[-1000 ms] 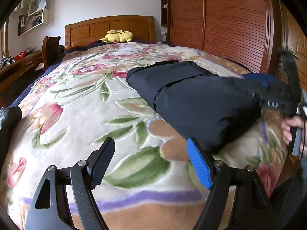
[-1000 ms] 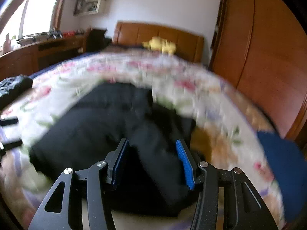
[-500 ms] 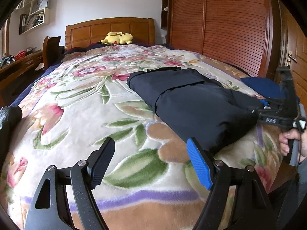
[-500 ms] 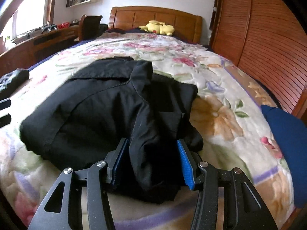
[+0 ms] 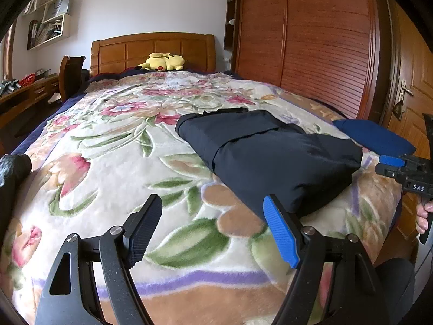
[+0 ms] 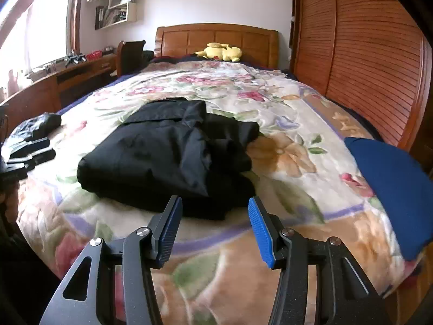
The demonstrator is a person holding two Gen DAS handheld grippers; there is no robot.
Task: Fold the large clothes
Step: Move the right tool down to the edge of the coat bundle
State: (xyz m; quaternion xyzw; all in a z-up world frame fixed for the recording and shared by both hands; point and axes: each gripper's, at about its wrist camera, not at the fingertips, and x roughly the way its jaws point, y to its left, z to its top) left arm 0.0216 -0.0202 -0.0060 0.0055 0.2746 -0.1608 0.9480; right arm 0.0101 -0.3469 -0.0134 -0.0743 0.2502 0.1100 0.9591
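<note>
A folded black garment [image 5: 270, 157] [image 6: 167, 151] lies on the floral bedspread [image 5: 108, 149] [image 6: 284, 103], near the foot of the bed. My left gripper [image 5: 212, 203] hovers open over the blanket just left of the garment's near corner, with nothing between its fingers. It also shows at the left edge of the right wrist view as the left gripper [image 6: 27, 151]. My right gripper [image 6: 215, 203] stands open a short way in front of the garment's near edge, apart from it and holding nothing. In the left wrist view the right gripper [image 5: 392, 165] sits at the far right, with a hand on it.
A blue cushion-like bundle [image 5: 373, 135] [image 6: 392, 187] lies at the bed's right edge. Another dark garment [image 5: 10, 168] [image 6: 40, 124] sits at the left edge. A yellow plush toy [image 5: 162, 62] rests by the headboard. A wooden wardrobe [image 5: 311, 40] lines the right side, a desk [image 6: 67, 75] the left.
My right gripper has drawn back from the black garment, whose near fold lay between its jaws before and now lies clear of them. The left gripper has stayed in place.
</note>
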